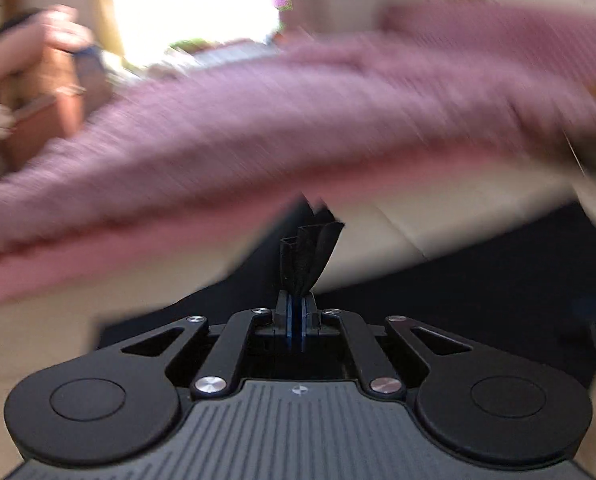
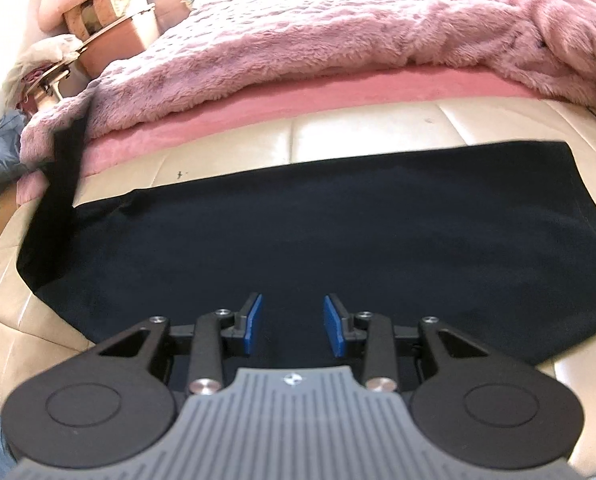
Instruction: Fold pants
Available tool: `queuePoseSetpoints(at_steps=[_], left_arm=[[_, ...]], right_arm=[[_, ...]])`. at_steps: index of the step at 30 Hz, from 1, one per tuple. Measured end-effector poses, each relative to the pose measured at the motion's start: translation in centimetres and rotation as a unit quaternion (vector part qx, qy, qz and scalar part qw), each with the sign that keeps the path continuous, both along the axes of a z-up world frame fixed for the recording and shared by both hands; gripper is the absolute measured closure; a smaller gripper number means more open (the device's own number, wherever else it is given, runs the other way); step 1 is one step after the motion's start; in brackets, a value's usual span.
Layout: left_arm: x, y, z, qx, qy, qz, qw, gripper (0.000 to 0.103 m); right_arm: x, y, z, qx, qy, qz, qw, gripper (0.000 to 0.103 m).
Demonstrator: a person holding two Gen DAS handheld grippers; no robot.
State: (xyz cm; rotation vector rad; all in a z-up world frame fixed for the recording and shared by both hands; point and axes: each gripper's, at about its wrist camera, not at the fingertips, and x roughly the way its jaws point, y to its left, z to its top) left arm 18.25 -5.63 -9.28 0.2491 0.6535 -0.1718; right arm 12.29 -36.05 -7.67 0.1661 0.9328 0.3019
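1. Across the cream cushioned surface (image 2: 369, 128) the dark pants (image 2: 337, 232) lie spread flat and wide; only the right wrist view shows this whole sheet, sharp and steady.
2. From the left wrist view everything beyond the tool is smeared by motion, yet the left gripper (image 1: 296, 300) is plain enough: its blue pads are pressed together on a bunched fold of the pants (image 1: 309, 256), which stands up out of the fingers.
3. The right gripper (image 2: 294, 324) hangs low over the near part of the pants with its blue pads (image 2: 253, 324) wide apart and nothing between them.
4. At the left end a strip of the dark cloth rises off the surface, up against the fluffy pink blanket (image 2: 298, 52).
5. The far edge of the pants runs near a pink sheet (image 2: 258, 108) under that blanket, with a band of bare cream between them.
6. Bags and clutter (image 2: 98, 36) crowd the far left corner; bare cream shows past the right end of the pants.
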Motion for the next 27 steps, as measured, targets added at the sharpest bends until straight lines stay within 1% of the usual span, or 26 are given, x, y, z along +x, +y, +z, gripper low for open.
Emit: queuePoseSetpoints(at_steps=[1, 2, 3, 4, 5, 7, 9, 10, 11, 13, 17, 19, 21, 22, 23, 24, 25, 27], left_arm=[[-0.1, -0.9, -1.8, 0.010, 0.028, -0.015, 0.9994, 0.099], [-0.3, -1.1, -3.1, 0.013, 0.050, -0.019, 0.9985, 0.099], [-0.4, -1.2, -4.0, 0.010, 0.066, -0.021, 0.9975, 0.098], [-0.6, -1.1, -4.5, 0.005, 0.072, -0.020, 0.9972, 0.097], [-0.6, -0.9, -4.4, -0.004, 0.071, -0.023, 0.9972, 0.093], [-0.1, -0.3, -3.9, -0.044, 0.097, -0.031, 0.9938, 0.078], [-0.1, -0.1, -3.3, -0.073, 0.107, -0.038, 0.9909, 0.072], [0.0, 0.2, -3.0, -0.080, 0.106, -0.038, 0.9904, 0.070], [-0.9, -0.4, -2.9, -0.083, 0.102, -0.035, 0.9907, 0.069], [-0.8, -0.6, -2.8, -0.078, 0.098, -0.036, 0.9915, 0.068], [-1.1, -2.1, -3.4, -0.021, 0.089, -0.061, 0.9939, 0.068], [-1.3, -2.7, -3.8, -0.001, 0.081, -0.073, 0.9941, 0.065], [-1.5, -2.8, -3.9, 0.011, 0.077, -0.074, 0.9942, 0.066], [-1.3, -2.7, -3.9, 0.009, 0.084, -0.075, 0.9936, 0.080], [-1.1, -2.4, -3.8, 0.000, 0.089, -0.073, 0.9933, 0.086], [-1.0, -1.9, -3.6, -0.013, 0.093, -0.071, 0.9931, 0.089], [-0.8, -1.2, -3.2, -0.035, 0.100, -0.069, 0.9920, 0.094], [-0.3, 0.1, -2.5, -0.080, 0.113, -0.063, 0.9883, 0.096]], right_arm=[[-0.1, -0.1, -0.2, 0.002, 0.003, 0.000, 1.000, 0.072], [-0.3, -0.1, -0.3, 0.004, 0.007, 0.002, 1.000, 0.072], [-0.4, 0.0, -0.5, 0.005, 0.009, 0.005, 1.000, 0.072], [-0.6, 0.1, -0.6, 0.005, 0.011, 0.008, 1.000, 0.072], [-0.8, 0.3, -0.7, 0.006, 0.013, 0.013, 1.000, 0.072], [-1.1, 0.6, -1.0, 0.010, 0.017, 0.021, 1.000, 0.072], [-1.1, 1.0, -1.4, 0.011, 0.022, 0.027, 0.999, 0.072], [-0.9, 1.3, -1.5, 0.013, 0.024, 0.030, 0.999, 0.072], [-0.8, 1.5, -1.6, 0.015, 0.025, 0.032, 0.999, 0.072], [-0.8, 2.1, -1.7, 0.019, 0.025, 0.038, 0.999, 0.072], [-0.6, 3.1, -1.5, 0.015, 0.018, 0.056, 0.998, 0.072], [-0.3, 3.6, -1.4, 0.017, 0.017, 0.063, 0.998, 0.072], [0.2, 4.1, -1.3, 0.015, 0.014, 0.076, 0.997, 0.072], [0.5, 4.5, -1.3, 0.013, 0.012, 0.085, 0.996, 0.073], [0.9, 4.9, -1.2, 0.010, 0.010, 0.095, 0.995, 0.073], [1.2, 5.3, -1.1, 0.008, 0.008, 0.106, 0.994, 0.073], [1.5, 5.7, -1.0, 0.007, 0.003, 0.116, 0.993, 0.073], [2.1, 6.6, -0.9, 0.005, -0.007, 0.139, 0.990, 0.073]])
